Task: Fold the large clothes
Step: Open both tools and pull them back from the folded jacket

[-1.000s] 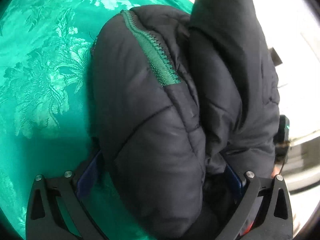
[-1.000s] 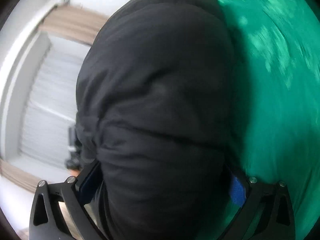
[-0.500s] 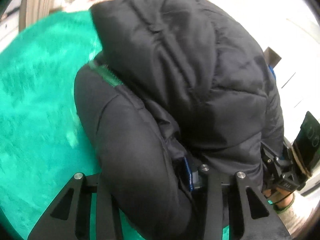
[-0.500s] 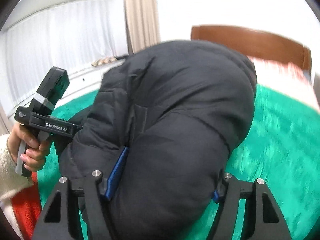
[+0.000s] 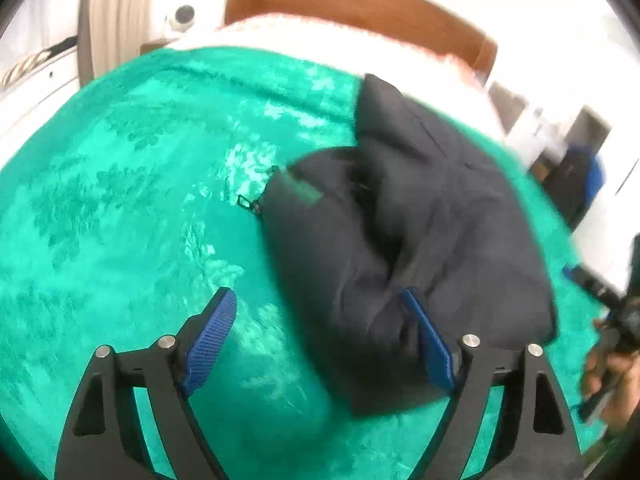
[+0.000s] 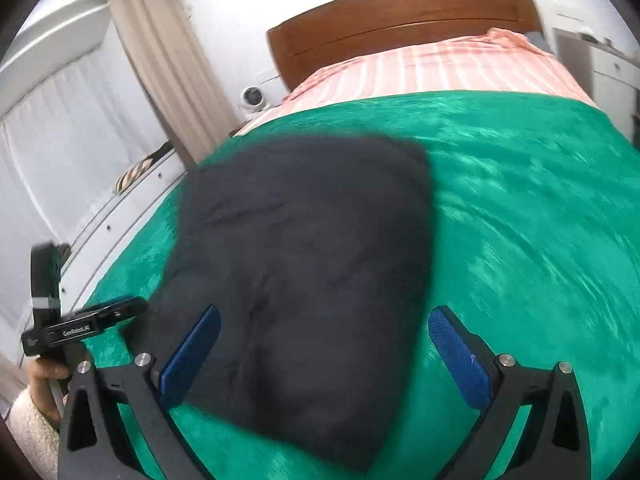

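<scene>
Folded jacket [image 6: 304, 264] on blanket [image 6: 520, 216] — headboard [image 6: 400, 12] behind.

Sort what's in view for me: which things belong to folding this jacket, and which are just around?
Job:
dark puffer jacket, folded on the green bedspread
left gripper, open
right gripper, open

Just around:
striped pink sheet
wooden headboard
beige curtain
</scene>
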`<state>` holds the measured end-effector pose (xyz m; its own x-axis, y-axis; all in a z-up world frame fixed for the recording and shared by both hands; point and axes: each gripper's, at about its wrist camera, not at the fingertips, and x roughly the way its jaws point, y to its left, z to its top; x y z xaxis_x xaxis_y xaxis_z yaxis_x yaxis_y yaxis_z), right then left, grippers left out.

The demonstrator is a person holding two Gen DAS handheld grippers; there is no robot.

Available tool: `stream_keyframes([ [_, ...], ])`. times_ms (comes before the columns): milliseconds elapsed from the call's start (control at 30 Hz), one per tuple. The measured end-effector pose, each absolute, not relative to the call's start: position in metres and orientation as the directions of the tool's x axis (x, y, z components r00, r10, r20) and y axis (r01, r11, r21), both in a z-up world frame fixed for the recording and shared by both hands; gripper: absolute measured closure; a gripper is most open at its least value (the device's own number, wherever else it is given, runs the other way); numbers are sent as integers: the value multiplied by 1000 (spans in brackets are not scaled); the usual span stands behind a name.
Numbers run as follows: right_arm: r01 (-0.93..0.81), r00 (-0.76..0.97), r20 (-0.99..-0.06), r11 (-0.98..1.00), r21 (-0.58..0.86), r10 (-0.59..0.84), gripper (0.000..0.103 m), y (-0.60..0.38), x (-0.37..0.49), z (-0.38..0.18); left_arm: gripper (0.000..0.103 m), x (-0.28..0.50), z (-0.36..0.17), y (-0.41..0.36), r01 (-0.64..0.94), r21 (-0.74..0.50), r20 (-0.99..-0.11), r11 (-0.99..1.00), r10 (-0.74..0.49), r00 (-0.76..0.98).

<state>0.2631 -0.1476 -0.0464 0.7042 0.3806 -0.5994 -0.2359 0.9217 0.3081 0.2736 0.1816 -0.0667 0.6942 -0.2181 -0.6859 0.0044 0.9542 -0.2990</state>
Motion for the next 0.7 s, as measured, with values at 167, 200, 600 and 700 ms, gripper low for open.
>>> stream_keyframes([
  [167, -233, 777, -553, 954, 191, 301, 0, -150, 209, -28, 2, 211, -38, 176, -56, -159, -598, 986, -51, 799],
  [200, -235, 795, -538, 960, 152, 280, 0, -153, 207, -24, 0, 201, -31, 176, -67, -103, -582, 992, -6, 813],
  [600, -167, 905, -405, 984, -53, 132, 0, -148, 109, 13, 0, 114, 4, 106, -164, 276, -444, 947, 277, 852],
  [700, -189, 883, -443, 981, -37, 153, 0, -150, 95, 6, 0, 97, 8, 93, -140, 239, -452, 961, 238, 860],
])
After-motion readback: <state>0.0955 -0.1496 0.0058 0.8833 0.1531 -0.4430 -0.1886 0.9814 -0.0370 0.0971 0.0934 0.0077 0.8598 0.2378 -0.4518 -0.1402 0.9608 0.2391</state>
